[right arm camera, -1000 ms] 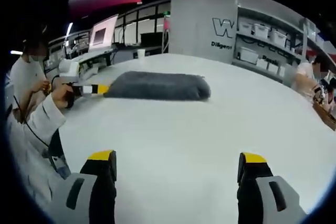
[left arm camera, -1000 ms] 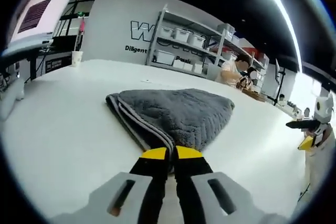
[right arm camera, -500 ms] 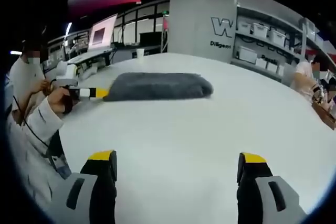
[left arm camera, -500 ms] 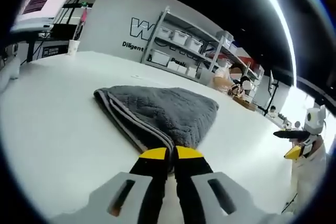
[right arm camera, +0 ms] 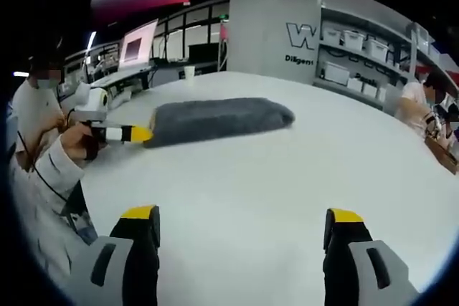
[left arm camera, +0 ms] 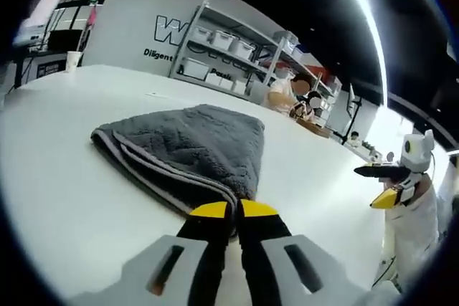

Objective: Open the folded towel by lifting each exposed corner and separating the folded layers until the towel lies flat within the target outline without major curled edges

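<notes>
The left gripper (left arm camera: pixel 234 211) is pinching the near corner of the folded grey towel (left arm camera: pixel 190 148), which is stretching away across the white table (left arm camera: pixel 64 198). The right gripper (right arm camera: pixel 242 223) is hanging wide open and empty, well apart.

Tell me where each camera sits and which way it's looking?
Left gripper view: rides on the left gripper, shut on a corner of the grey towel, facing the shelves; its own jaws show.
Right gripper view: rides on the open right gripper, over bare table, facing the towel; a sleeve shows.
Both share the towel and each other's gripper.
</notes>
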